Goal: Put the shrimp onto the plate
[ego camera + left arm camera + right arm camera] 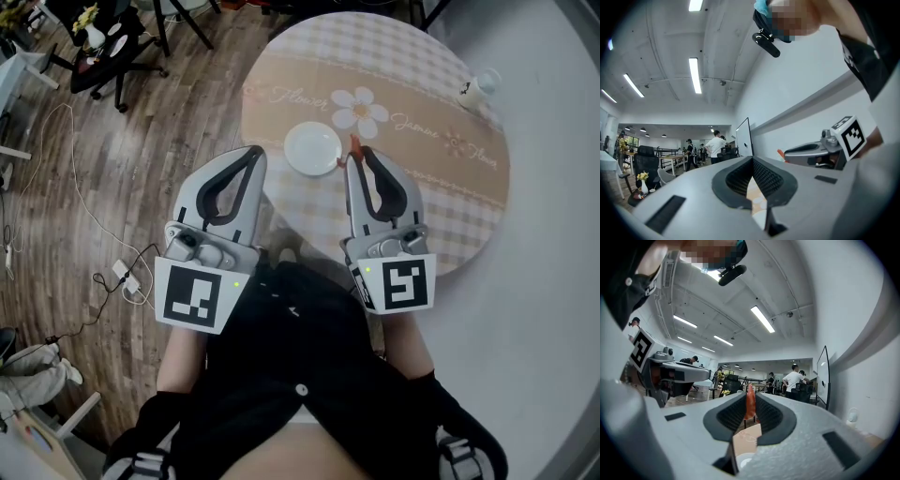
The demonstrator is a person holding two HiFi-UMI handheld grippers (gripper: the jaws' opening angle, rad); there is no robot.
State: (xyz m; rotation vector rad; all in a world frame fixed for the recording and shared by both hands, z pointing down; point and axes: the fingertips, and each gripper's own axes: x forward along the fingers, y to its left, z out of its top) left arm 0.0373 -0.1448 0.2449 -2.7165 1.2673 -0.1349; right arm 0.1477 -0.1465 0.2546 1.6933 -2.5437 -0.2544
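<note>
An orange-red shrimp (355, 146) sticks out from the tips of my right gripper (357, 155), which is shut on it, held above the round table just right of the small white plate (312, 149). In the right gripper view the shrimp (750, 403) stands pinched between the dark pads (729, 415), with a sliver of the plate (743, 459) below. My left gripper (256, 153) is shut with nothing in it, its tips at the table's left edge, left of the plate. The left gripper view shows its pads (739, 177) touching and the shrimp tip (780, 154) at the right.
The round table (441, 202) carries a beige checked cloth with flower print. A small white bottle (478, 87) lies near its far right edge. Wooden floor with cables (94, 225) and office chairs (108, 47) lies to the left. The person's dark-clothed body fills the bottom.
</note>
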